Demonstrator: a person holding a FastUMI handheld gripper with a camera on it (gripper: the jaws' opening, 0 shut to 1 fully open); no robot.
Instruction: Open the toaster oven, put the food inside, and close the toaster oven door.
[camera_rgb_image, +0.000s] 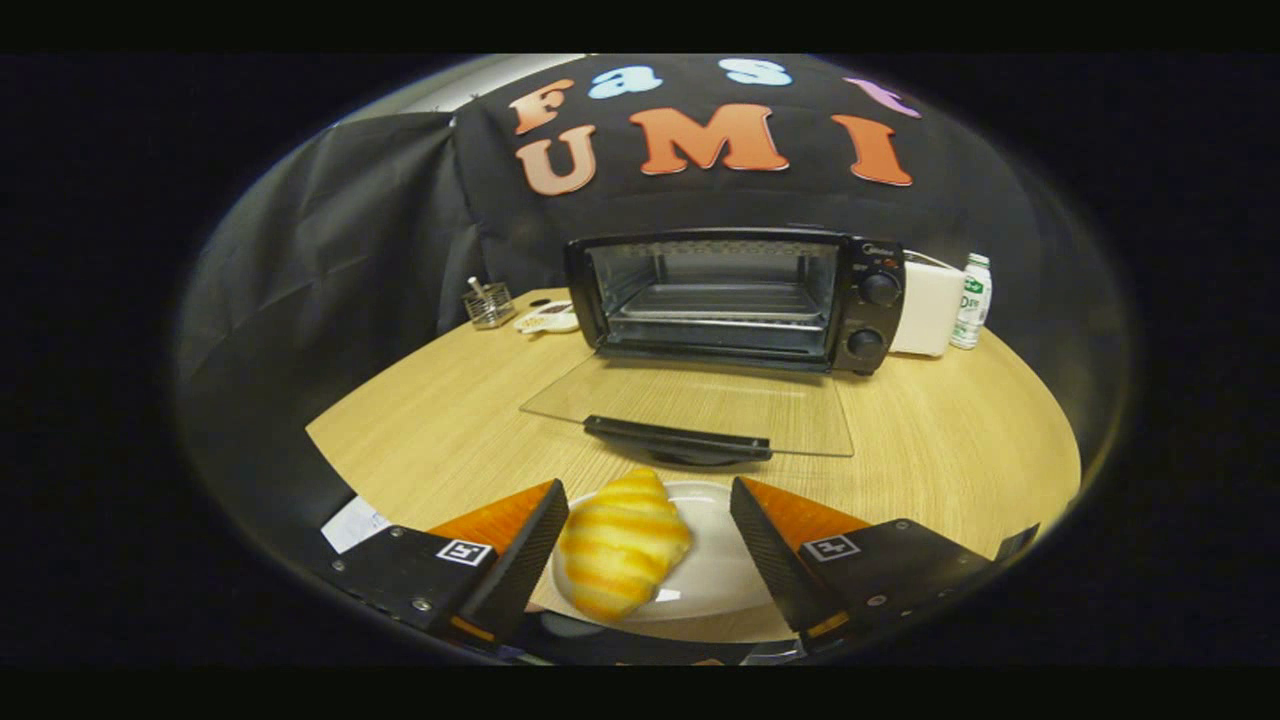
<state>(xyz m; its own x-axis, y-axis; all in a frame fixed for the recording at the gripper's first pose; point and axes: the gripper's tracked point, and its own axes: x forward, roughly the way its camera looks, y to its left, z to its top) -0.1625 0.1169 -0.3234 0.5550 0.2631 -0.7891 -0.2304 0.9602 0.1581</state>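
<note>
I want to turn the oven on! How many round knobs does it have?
2. Both sit on the toaster oven panel right of its open door: the upper knob and the lower knob beneath it. The open gripper straddles the croissant.

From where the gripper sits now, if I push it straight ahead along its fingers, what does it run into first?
The croissant on the white plate, already between the open gripper's fingers. Beyond it, likely the handle of the lowered glass door, then the toaster oven. Depth is unclear.

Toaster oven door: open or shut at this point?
Open. The glass door lies flat on the table before the oven, rack bare. The open gripper straddles the croissant.
</note>
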